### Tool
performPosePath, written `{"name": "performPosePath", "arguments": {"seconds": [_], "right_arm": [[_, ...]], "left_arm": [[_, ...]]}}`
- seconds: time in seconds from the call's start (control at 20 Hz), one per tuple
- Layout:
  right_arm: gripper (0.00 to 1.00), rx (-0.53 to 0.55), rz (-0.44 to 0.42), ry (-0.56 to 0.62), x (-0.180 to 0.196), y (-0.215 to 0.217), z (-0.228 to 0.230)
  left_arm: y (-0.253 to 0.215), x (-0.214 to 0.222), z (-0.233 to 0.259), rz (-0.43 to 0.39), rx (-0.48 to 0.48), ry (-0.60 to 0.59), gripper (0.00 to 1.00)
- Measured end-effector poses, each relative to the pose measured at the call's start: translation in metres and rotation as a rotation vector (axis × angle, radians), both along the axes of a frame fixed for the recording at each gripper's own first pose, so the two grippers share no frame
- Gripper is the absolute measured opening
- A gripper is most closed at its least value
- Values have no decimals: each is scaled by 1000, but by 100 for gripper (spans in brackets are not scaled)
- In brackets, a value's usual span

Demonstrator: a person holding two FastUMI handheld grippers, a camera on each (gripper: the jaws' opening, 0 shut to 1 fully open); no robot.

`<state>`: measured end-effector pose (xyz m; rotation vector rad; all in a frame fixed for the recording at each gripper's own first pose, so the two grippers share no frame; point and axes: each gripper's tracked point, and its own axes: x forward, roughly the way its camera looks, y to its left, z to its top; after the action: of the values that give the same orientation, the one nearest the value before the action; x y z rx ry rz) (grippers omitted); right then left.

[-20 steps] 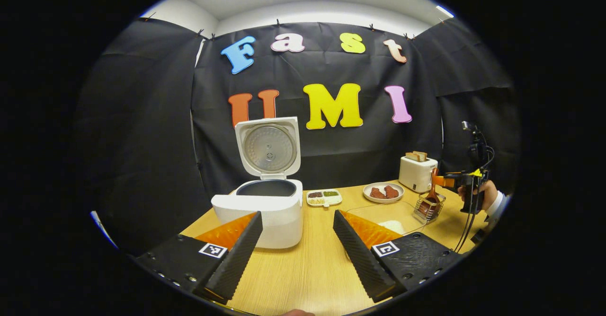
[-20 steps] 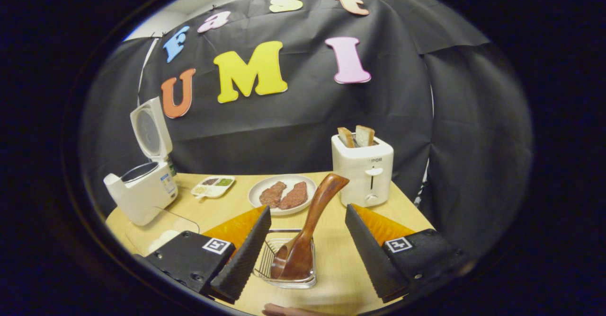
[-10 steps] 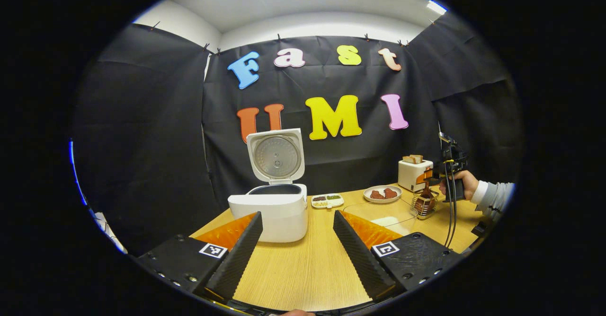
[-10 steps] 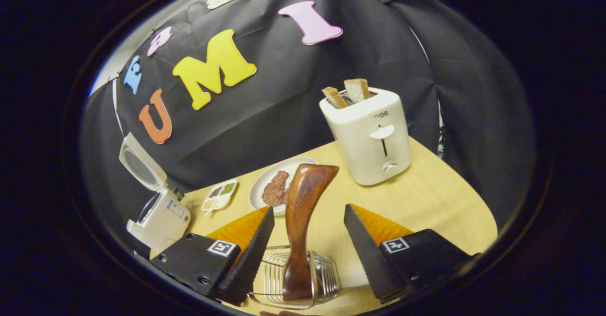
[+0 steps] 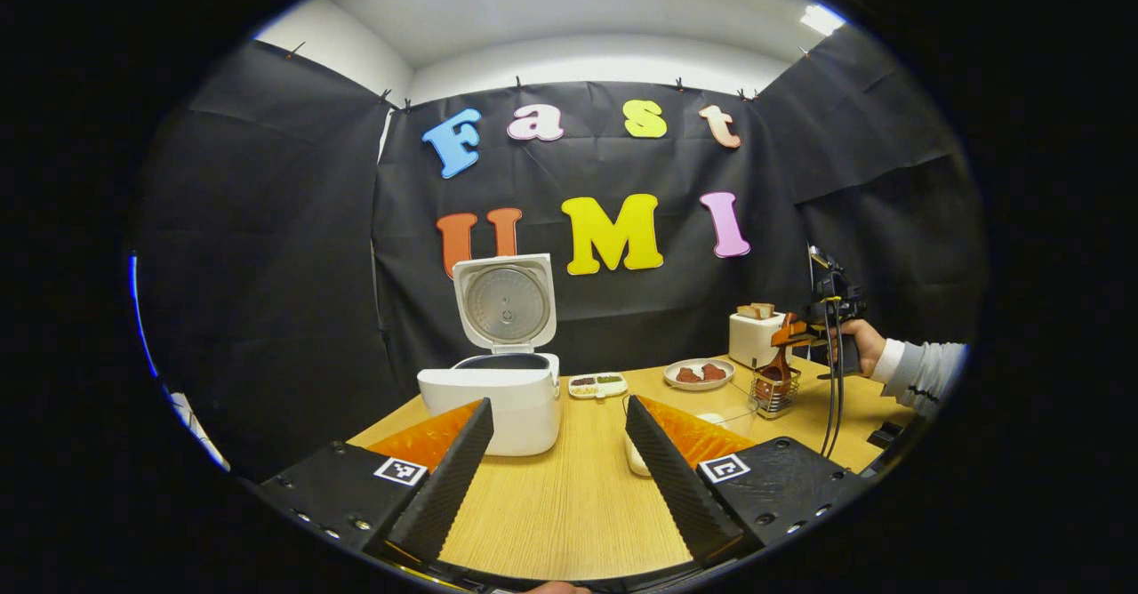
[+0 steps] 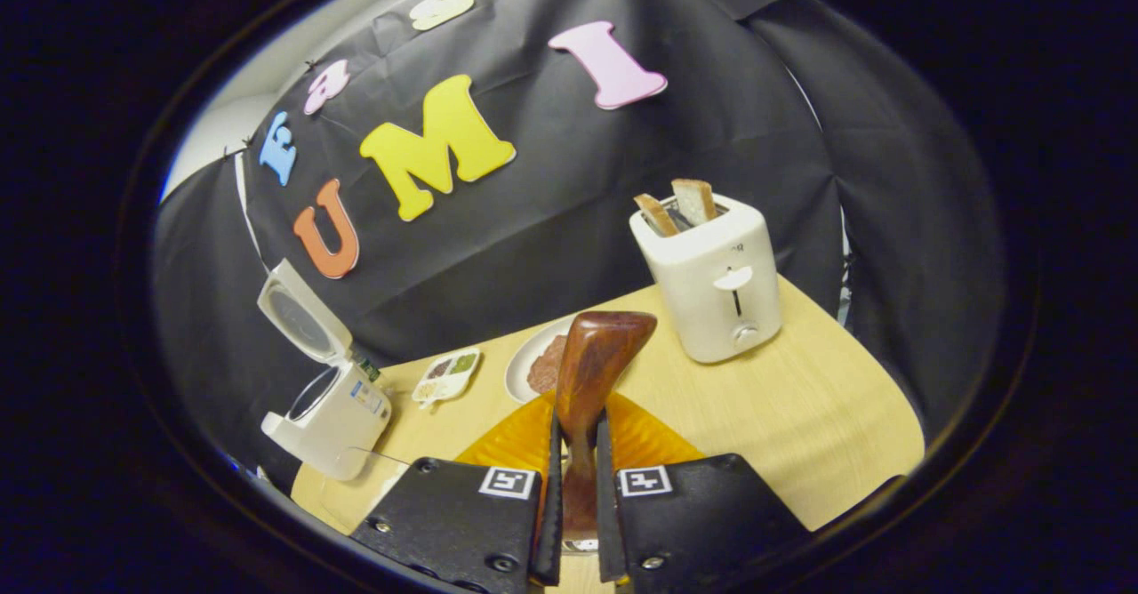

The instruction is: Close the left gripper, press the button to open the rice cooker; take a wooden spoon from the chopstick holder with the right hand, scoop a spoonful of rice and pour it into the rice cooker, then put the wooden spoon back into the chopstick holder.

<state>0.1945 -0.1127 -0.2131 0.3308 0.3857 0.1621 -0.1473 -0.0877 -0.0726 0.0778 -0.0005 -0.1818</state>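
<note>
— Now, at the right gripper [image 6: 576, 496]: both fingers are clamped on the wooden spoon [image 6: 594, 372], its handle standing up between them. What could spoil this?

— A slip, I'd judge. The grip sits low on a smooth, tapering handle; lifted at a slant, the bowl could snag the wire chopstick holder [image 5: 772, 391] and drag it over.

— And the left gripper [image 5: 556, 469]?

— Fingers spread wide, holding nothing, above bare table [image 5: 569, 496]. Beyond their tips stands the rice cooker [image 5: 493, 394], lid up.

— What does each camera add?

— From the left gripper view you see the holder's basket, the spoon in it and the hand [image 5: 861, 345] on the far gripper. The right gripper view gives the pinch itself, and the toaster [image 6: 716, 278] beyond it.
</note>
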Motion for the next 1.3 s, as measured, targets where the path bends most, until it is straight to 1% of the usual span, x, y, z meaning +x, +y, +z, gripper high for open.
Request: {"name": "performPosePath", "arguments": {"seconds": [0.2,0.35,0.5,0.65,0.7,0.8,0.95,1.05,1.15,1.3], "right_arm": [[21,-78,-22,-107,-16,5,41],[21,-150,-34,-182,-33,17,73],[21,-194,-2,-239,-51,46,94],[21,-239,30,-278,-65,82,106],[21,-256,53,-285,-70,98,108],[21,-275,103,-310,-80,130,110],[21,-270,143,-325,-89,169,105],[21,-274,152,-300,-87,192,88],[21,-299,161,-272,-80,214,64],[21,-373,140,-246,-69,234,31]], "left_arm": [[9,0,9,11,-18,-7,95],[14,0,16,11,-5,-19,95],[23,-3,13,26,-18,-12,96],[18,-5,10,-8,-69,19,95],[18,-5,11,-20,-78,24,95],[20,-5,15,-33,-67,26,95],[34,-11,25,-6,-36,-12,96],[33,-19,31,-7,-31,-46,96],[34,-24,35,-9,-20,-68,95],[39,-34,33,-14,21,-83,95]]}}
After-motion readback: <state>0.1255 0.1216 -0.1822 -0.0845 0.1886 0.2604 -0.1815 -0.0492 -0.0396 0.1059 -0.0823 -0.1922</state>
